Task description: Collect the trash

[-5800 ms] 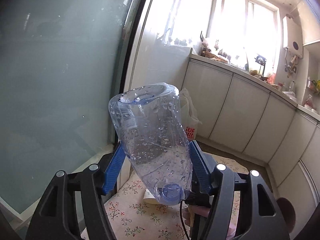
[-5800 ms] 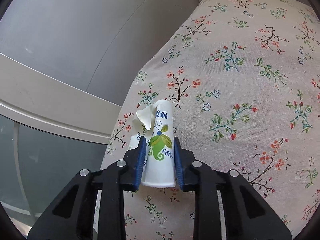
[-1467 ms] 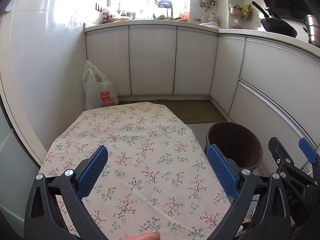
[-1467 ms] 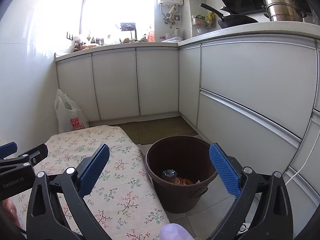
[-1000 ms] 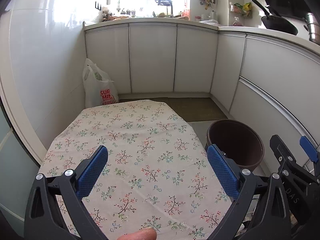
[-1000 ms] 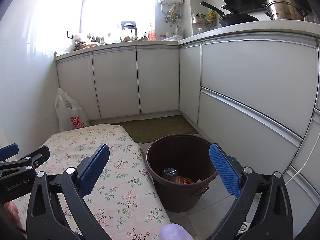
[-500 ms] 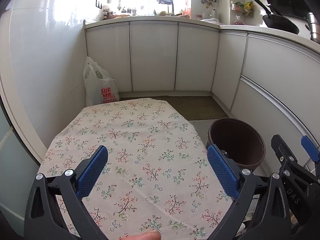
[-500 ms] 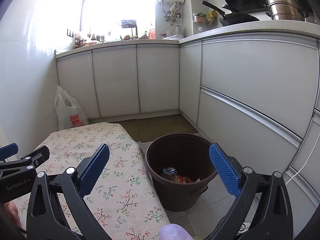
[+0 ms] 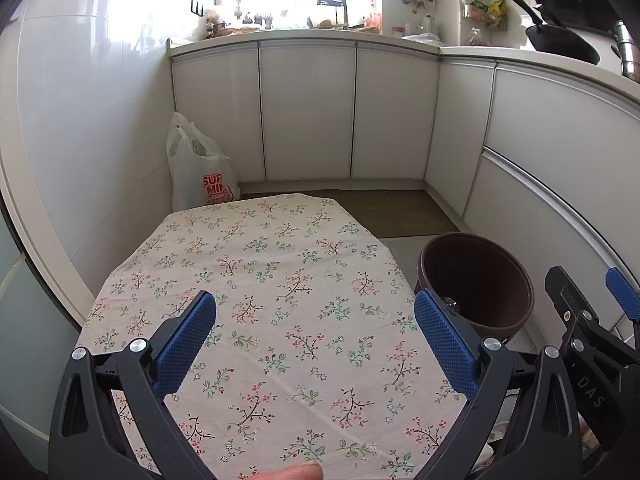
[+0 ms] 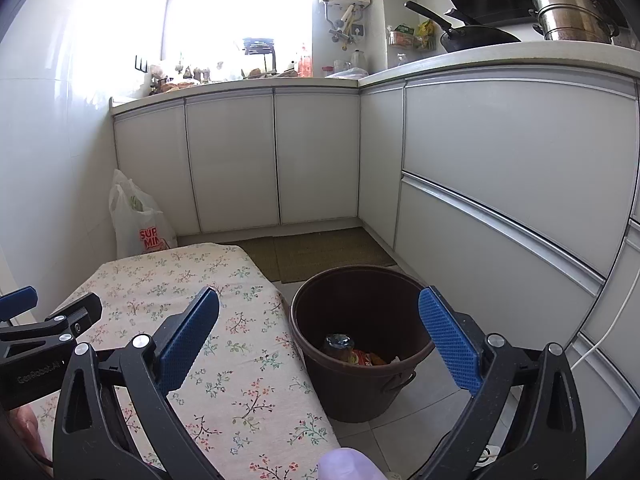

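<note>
A dark brown trash bin stands on the floor right of the table; it also shows in the left wrist view. A clear plastic bottle and colourful wrappers lie in it. My left gripper is open and empty above the floral tablecloth. My right gripper is open and empty, held above the bin's near side and the table edge. The right gripper's fingers show at the far right of the left view.
A white plastic bag with red print stands on the floor beyond the table. White cabinets line the back and right. A brown mat lies on the floor. A wok and steel pots sit on the counter.
Since 5.8 s ago both grippers have let go of the bottle and the paper cup and stand open. Over the last second both views have drifted only slightly.
</note>
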Tool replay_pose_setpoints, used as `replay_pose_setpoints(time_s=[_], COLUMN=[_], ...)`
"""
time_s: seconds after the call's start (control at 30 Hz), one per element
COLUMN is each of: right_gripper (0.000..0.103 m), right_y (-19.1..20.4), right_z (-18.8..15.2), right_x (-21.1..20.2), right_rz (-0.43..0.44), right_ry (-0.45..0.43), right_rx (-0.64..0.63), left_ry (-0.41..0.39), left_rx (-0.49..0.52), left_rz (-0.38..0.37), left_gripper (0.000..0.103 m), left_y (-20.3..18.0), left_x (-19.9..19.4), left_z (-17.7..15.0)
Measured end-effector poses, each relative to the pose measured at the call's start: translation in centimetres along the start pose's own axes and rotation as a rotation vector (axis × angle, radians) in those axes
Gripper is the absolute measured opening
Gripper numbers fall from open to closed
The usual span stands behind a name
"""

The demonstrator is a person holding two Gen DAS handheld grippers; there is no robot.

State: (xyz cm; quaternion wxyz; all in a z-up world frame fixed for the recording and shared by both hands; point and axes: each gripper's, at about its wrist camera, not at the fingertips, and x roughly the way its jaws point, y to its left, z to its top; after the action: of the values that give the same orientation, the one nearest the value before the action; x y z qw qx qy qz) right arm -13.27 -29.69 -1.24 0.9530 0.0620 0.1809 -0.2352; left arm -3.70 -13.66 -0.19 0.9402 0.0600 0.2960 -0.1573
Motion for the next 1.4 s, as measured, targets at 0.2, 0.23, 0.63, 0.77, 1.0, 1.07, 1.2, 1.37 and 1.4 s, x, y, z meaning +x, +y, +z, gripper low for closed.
replay_pose_setpoints(time_s=[0.2, 0.23, 0.63, 0.77, 1.0, 1.07, 1.2, 1.37, 1.4], right_gripper=[0.096, 0.096, 0.096, 0.096, 0.096, 0.096, 0.096, 0.096, 0.096], right_y=[-0.05, -0.05, -0.12, -0.18, -0.28, -0.25, -0.28, -0.26, -0.27], right_z=[-0.02, -0.03, -0.17, -0.06, 0.0, -0.02, 0.0, -0.07, -0.09], right_x=[0.04, 0.05, 0.3, 0.37, 0.47, 0.49, 0.52, 0.61, 0.61], right_rz=[0.001, 0.001, 0.005, 0.006, 0.008, 0.008, 0.009, 0.009, 0.009], right_ry=[0.003, 0.003, 0.012, 0.013, 0.016, 0.019, 0.021, 0.026, 0.027], right_rx=[-0.001, -0.002, -0.013, -0.015, -0.017, -0.018, -0.022, -0.023, -0.024], left_ry=[0.003, 0.003, 0.011, 0.015, 0.017, 0.017, 0.018, 0.016, 0.015], left_rx=[0.002, 0.002, 0.004, 0.003, 0.004, 0.004, 0.003, 0.005, 0.008], left_rz=[0.003, 0.003, 0.006, 0.007, 0.009, 0.008, 0.009, 0.008, 0.009], left_gripper=[0.097, 0.097, 0.097, 0.097, 0.097, 0.097, 0.097, 0.097, 0.097], left_y=[0.0, 0.01, 0.27, 0.31, 0.36, 0.37, 0.5, 0.55, 0.57], left_x=[0.1, 0.1, 0.3, 0.41, 0.49, 0.48, 0.55, 0.58, 0.57], left_z=[-0.11, -0.11, -0.32, -0.36, -0.35, -0.34, -0.48, -0.53, -0.56])
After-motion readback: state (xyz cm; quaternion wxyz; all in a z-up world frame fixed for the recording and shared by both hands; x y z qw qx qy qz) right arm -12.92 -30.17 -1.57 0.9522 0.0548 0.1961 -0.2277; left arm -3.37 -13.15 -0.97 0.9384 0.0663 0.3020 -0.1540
